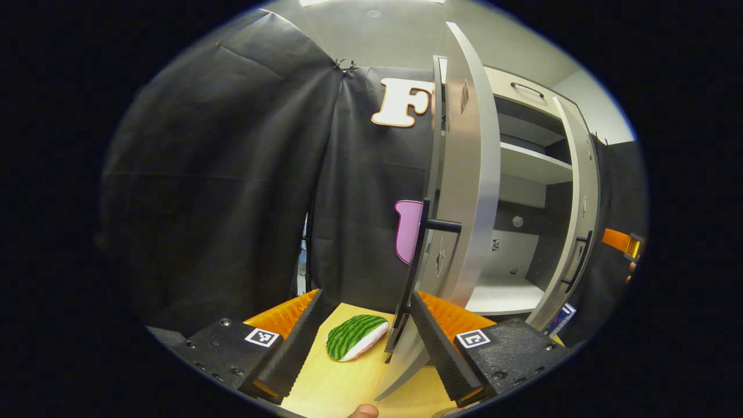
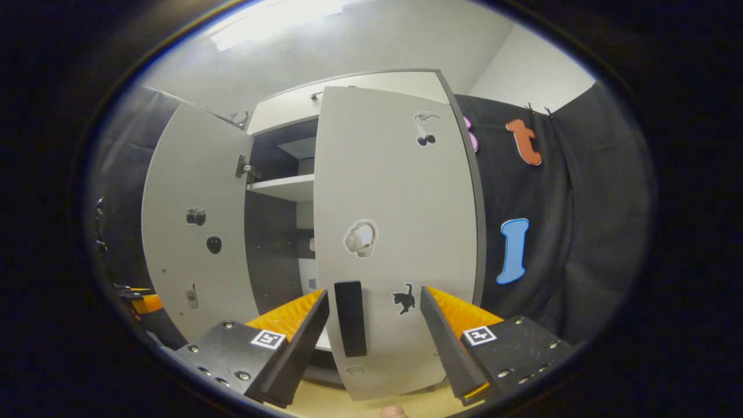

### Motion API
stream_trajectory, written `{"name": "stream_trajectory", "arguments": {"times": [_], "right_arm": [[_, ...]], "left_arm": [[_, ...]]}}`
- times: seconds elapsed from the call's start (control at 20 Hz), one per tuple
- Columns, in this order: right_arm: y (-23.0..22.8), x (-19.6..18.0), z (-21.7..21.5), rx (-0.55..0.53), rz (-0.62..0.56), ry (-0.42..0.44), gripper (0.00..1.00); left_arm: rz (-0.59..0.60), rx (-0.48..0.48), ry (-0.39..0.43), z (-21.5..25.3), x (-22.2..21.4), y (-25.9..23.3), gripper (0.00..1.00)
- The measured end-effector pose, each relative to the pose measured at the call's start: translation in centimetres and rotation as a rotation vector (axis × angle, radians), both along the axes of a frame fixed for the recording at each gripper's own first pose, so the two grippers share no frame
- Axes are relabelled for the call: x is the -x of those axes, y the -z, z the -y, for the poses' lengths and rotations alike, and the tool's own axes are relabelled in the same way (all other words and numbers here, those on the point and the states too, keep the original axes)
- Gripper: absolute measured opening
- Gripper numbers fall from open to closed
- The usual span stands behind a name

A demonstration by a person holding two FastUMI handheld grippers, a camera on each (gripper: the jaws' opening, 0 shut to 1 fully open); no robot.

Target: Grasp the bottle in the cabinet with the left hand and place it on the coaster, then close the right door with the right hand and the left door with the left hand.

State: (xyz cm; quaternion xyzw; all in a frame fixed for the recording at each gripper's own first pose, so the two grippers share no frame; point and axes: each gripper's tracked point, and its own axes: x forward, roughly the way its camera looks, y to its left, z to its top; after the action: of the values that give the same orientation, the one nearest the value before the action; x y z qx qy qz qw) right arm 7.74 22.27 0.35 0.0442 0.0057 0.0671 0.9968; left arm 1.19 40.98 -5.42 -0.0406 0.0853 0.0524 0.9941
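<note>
In the left gripper view my left gripper (image 1: 365,296) is open at the lower edge of the cabinet's left door (image 1: 470,191). That door is swung out and seen edge-on, and its black handle (image 1: 432,226) stands just above my right finger. A watermelon-patterned coaster (image 1: 355,337) lies on the wooden table (image 1: 336,389) between my fingers. In the right gripper view my right gripper (image 2: 375,291) is open in front of the right door (image 2: 395,203). The right door's black handle (image 2: 350,318) sits between the fingers, nearer the left one. The left door (image 2: 191,232) stands wide open.
The cabinet interior (image 1: 505,290) has a white floor and a shelf (image 1: 534,162) above. The right door (image 1: 580,215) stands partly open, with the other gripper (image 1: 624,242) beyond it. Stickers dot both doors. Black cloth walls surround the booth.
</note>
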Motion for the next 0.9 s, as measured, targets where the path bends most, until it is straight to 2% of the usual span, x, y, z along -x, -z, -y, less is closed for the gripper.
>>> {"name": "stream_trajectory", "arguments": {"times": [0.55, 0.65, 0.9], "right_arm": [[0.3, -0.2, 1.9, 0.009, -0.012, 0.006, 0.95], [0.2, -0.2, 2.3, 0.003, -0.014, 0.003, 0.99], [0.3, 0.2, 3.3, 0.022, -0.02, -0.005, 0.95]], "left_arm": [[-0.01, -0.023, 0.032, 2.5, 0.0, 0.2, 0.94], [-0.012, -0.023, 0.039, 3.1, 0.0, 0.2, 0.94], [-0.016, -0.006, 0.079, 6.3, -0.3, 0.4, 0.94]]}}
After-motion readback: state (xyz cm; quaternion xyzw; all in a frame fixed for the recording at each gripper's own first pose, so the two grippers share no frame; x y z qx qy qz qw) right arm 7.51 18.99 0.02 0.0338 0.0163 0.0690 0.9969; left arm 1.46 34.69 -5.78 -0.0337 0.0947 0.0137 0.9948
